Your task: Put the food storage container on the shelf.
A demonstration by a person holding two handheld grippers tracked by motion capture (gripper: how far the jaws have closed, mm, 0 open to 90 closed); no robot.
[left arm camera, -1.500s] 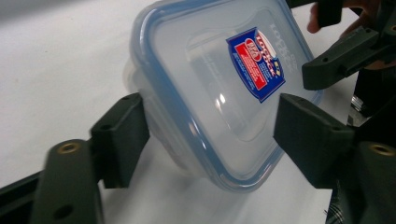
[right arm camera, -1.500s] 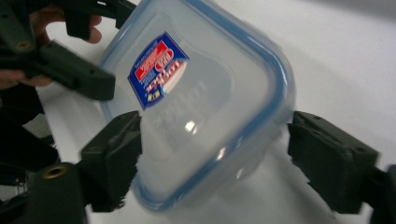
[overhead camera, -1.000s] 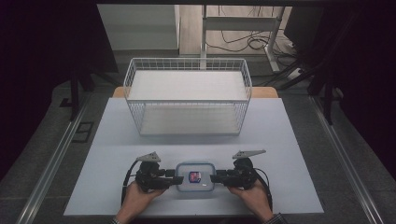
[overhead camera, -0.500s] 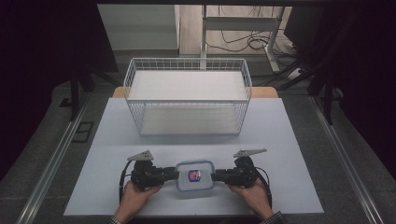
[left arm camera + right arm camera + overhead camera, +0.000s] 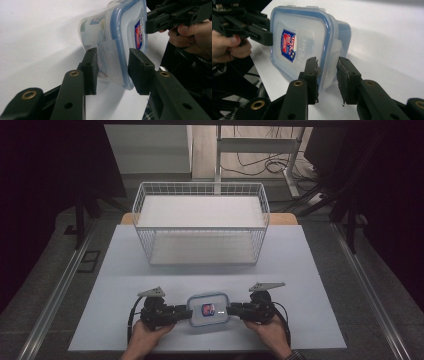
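Note:
A clear plastic food container point(image 5: 208, 309) with a blue-rimmed lid and a red and blue label lies near the table's front edge. My left gripper point(image 5: 187, 312) holds its left end and my right gripper point(image 5: 230, 310) its right end. In the left gripper view the container point(image 5: 120, 32) has its side latch and lid rim pinched between the jaws of the left gripper point(image 5: 112, 67). The right gripper point(image 5: 155, 21) meets the far end. In the right gripper view the jaws of the right gripper point(image 5: 327, 75) close on the container point(image 5: 299, 35) at its latch, with the left gripper point(image 5: 265, 37) opposite.
A white wire basket point(image 5: 200, 247) stands at the back middle of the white table point(image 5: 300, 270). Open tabletop lies between it and the container. Hands come in from the front edge. Dark floor, rails and cables surround the table.
The container has crept very slightly away from the front edge. Both grippers stay at its two ends.

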